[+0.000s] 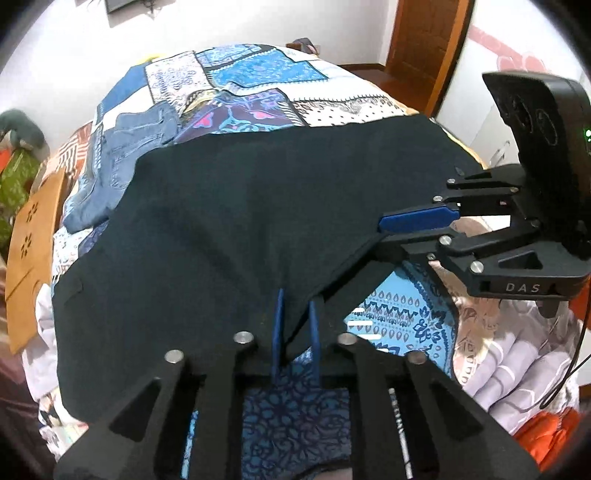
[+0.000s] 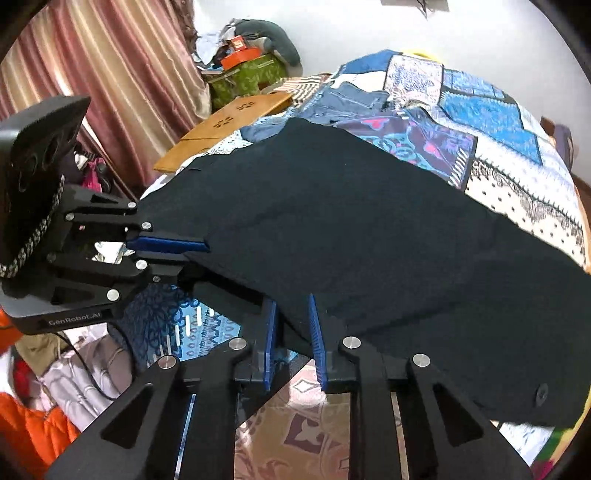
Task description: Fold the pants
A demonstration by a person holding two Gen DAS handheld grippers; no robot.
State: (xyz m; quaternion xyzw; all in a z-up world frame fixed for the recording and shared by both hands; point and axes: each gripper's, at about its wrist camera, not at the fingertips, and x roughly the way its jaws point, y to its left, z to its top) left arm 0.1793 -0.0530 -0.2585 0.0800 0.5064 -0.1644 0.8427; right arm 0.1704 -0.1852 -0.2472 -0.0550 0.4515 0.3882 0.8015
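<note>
Fingers of the left gripper and right gripper pinch 1 edge of the dark pants, which lie spread across the patchwork bedspread beside folded jeans.

Bright, even indoor light in both views, soft shadows only; white wall slightly blown out. Strong fisheye bend with black vignette corners, bedspread bulging into a dome. Dark pants read near-black, folds barely visible; mild softness and smearing toward frame edges, centre reasonably sharp.
</note>
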